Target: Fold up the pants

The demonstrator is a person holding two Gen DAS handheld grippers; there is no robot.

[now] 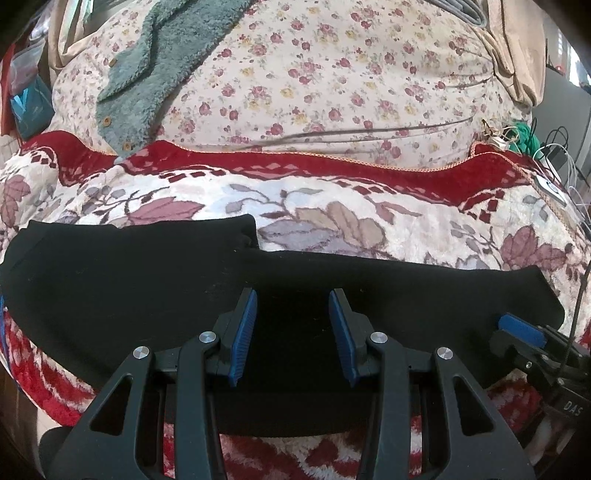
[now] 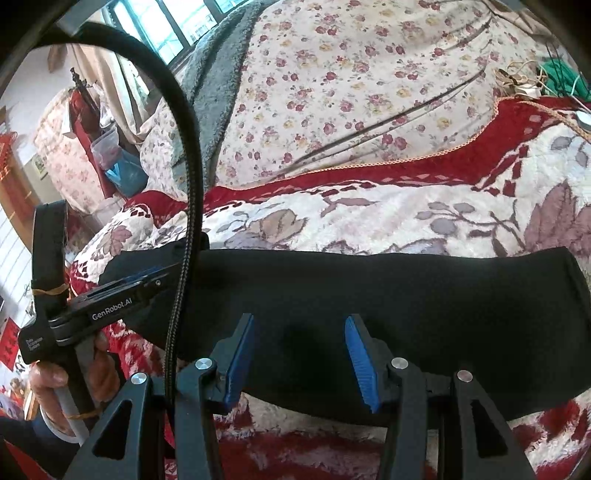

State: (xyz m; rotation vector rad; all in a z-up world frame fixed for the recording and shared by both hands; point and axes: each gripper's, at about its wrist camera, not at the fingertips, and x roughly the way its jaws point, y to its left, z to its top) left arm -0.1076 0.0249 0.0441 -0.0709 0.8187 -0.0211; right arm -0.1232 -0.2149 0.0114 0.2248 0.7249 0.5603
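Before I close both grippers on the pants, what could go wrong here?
1. Both the left gripper and right gripper sit open over the near edge of the black pants; closing may also pinch the plush blanket underneath.
2. The braided cable hangs across the pants between the grippers and could snag during the fold.
3. The far edge is stepped, so layers may fold unevenly.

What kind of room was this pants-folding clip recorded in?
Most likely a home bedroom. The black pants lie on a red floral blanket spread over what looks like a bed, with a flower-print quilt heaped behind. The right wrist view shows a window and household clutter beyond.
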